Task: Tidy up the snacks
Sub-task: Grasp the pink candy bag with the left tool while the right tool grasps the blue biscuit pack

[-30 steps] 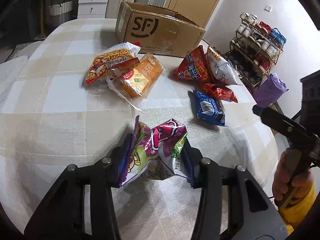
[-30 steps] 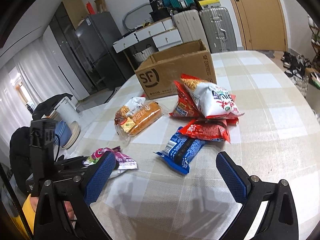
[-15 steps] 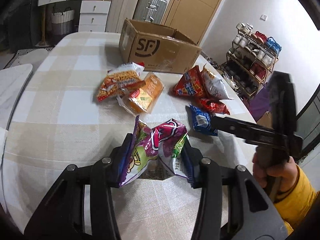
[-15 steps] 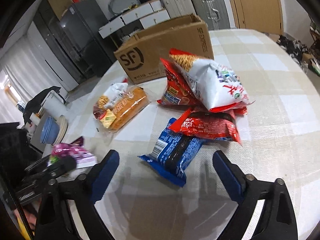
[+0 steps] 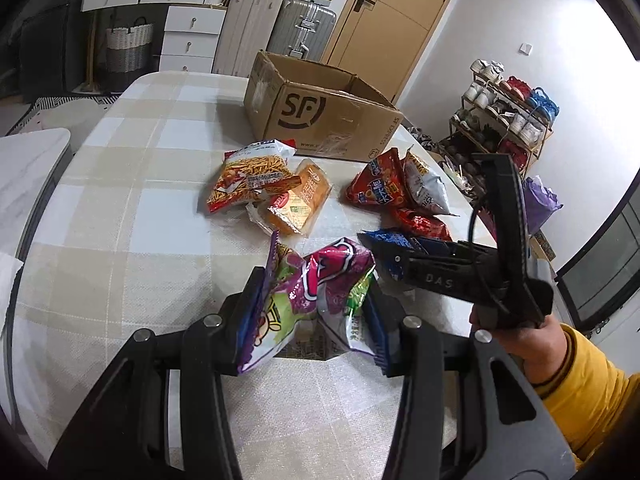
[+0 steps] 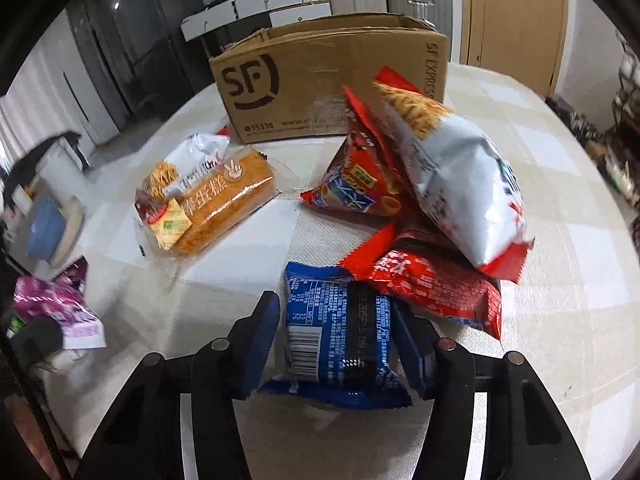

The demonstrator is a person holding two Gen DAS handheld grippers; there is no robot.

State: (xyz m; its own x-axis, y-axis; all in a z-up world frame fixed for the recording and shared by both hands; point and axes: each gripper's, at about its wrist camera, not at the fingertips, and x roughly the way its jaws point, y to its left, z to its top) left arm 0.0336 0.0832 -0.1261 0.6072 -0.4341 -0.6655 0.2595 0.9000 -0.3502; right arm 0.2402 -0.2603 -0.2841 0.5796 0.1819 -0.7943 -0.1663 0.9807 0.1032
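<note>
— What did we get from the left wrist view that the other lacked?

— We saw the left gripper (image 5: 316, 312) pinching the purple snack bag (image 5: 320, 292), crumpled between its pads and lifted clear of the checked tablecloth (image 5: 120, 216). We also saw the person's right hand (image 5: 516, 332) in a yellow sleeve (image 5: 592, 404) holding the right gripper from the side, and a shoe rack (image 5: 504, 120) by the wall.

— And from the right wrist view?

— There the right gripper (image 6: 340, 340) had just been closing, and we saw its blue pads pressed against both sides of the blue snack pack (image 6: 340, 328), which still lay on the table with its far end tucked under the red packet (image 6: 432, 284). The left view hid that contact behind the gripper's body. The purple bag showed only as a blur at the left edge.

— How many did we count?

— Seven snacks: the purple bag, the blue pack, the red packet, a white-and-red chip bag (image 6: 460, 176), a red cracker bag (image 6: 360, 184), an orange cake loaf (image 6: 216, 208) and a noodle-stick bag (image 5: 248, 176). One open cardboard box (image 6: 320, 92) stood behind them, and two grippers.
</note>
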